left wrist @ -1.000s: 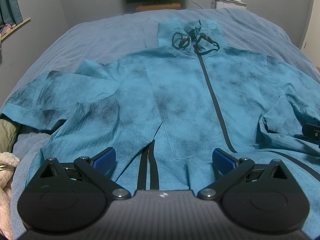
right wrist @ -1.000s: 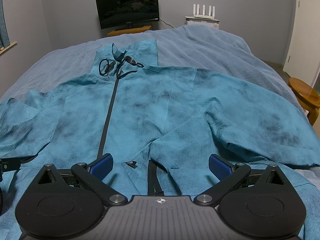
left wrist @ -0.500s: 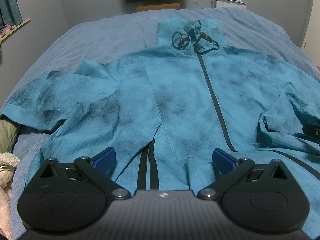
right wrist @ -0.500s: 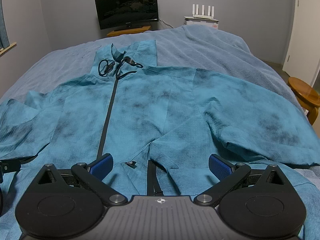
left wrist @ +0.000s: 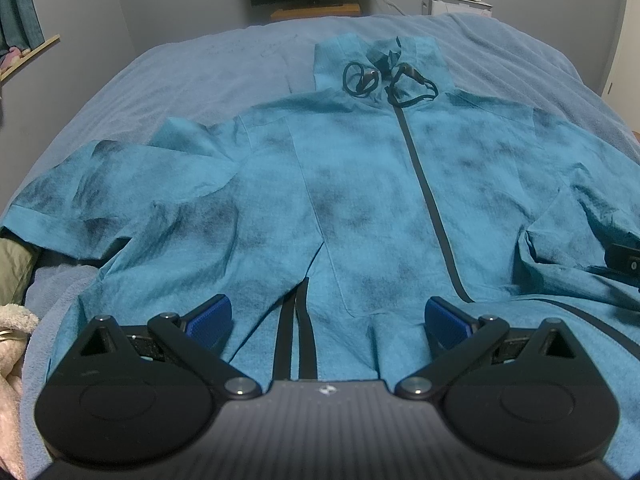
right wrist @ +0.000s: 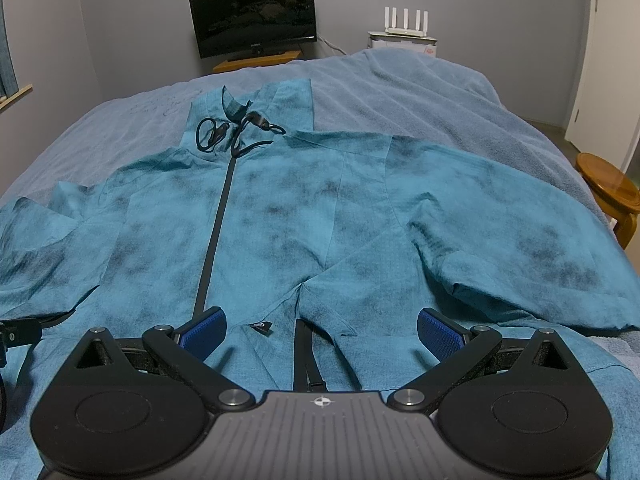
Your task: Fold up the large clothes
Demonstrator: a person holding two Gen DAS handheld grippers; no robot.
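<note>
1. My left gripper and right gripper hover spread wide, empty, over the jacket hem.
2. Jacket lies flat on the bed; monitor at 12 o'clock, stool at 3.
3. Something pinkish, perhaps a towel, at 9.

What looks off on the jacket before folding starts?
Mostly tidy: the teal jacket lies spread front-up on the bed, zipped. Two untidy spots: the drawcords lie in loose tangled loops at the collar, and the sleeve on the left gripper's side is bunched with creases. Both grippers are open, right gripper included.
</note>
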